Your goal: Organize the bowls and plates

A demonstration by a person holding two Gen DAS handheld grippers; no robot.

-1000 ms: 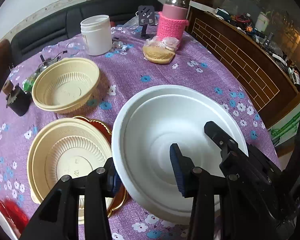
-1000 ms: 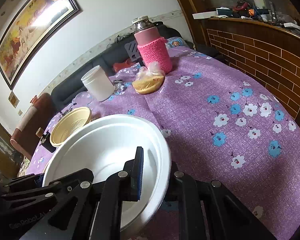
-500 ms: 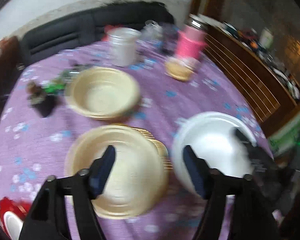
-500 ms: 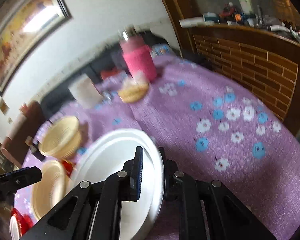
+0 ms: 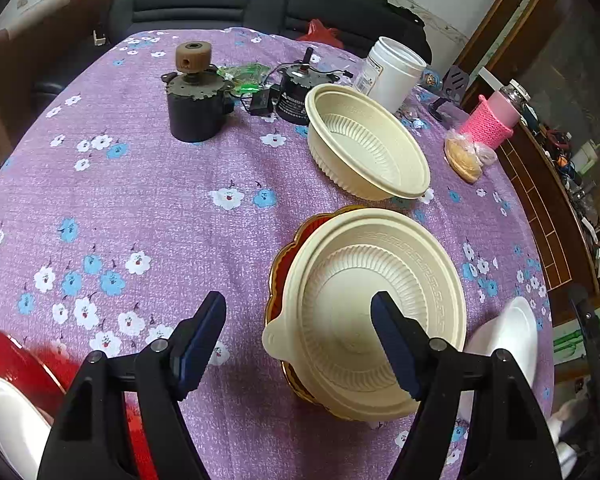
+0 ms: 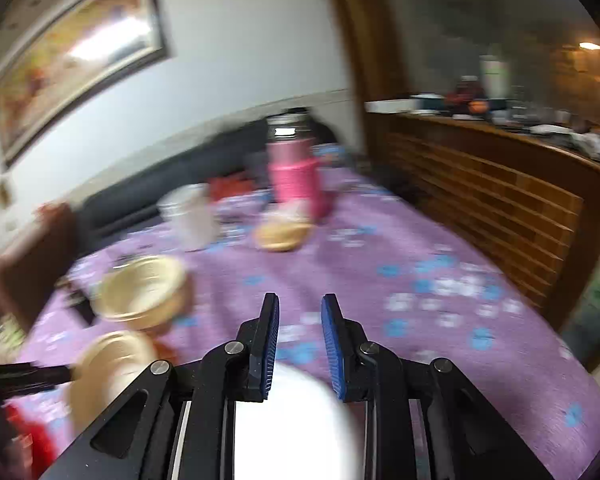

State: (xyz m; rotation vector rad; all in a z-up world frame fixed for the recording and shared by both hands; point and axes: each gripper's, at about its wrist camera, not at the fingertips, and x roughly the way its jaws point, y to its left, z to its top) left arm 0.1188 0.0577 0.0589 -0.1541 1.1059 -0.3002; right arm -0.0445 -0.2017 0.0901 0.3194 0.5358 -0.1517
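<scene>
Since a second ago the white bowl (image 5: 512, 336) has left the right tool (image 6: 300, 344): then its rim was pinched between the blue pads, now the pads stand apart with a gap between them and nothing in it. The bowl sits low under that tool in the blurred right wrist view, and the left wrist view shows it at the near right edge of the bench (image 5: 220, 168), just beside the cream stack. The left tool (image 5: 298, 340) has swung away from the white bowl and now hangs spread wide, gripping nothing, its right pad over the cream plate (image 5: 376, 312).

That cream plate lies on a red and gold plate (image 5: 288, 252), only a sliver of which shows at its left. Behind it, a little apart, stands the deeper cream bowl (image 5: 368, 144). At the lower left corner a red dish (image 5: 24, 364) and a white one (image 5: 8, 420) are partly cut off.

All of these look like thin moulded plastic or foam ware: light, somewhat flexible, smooth and likely slippery, prone to tipping if lifted from one side. The rim is the natural hold, pads one inside and one outside the lip; the small tab on the cream plate's near left edge also offers a grip.

Further off stand two dark motors (image 5: 196, 108), a white jar (image 5: 394, 68), a pink-sleeved flask (image 5: 492, 120) and a bagged bun (image 5: 466, 156).
</scene>
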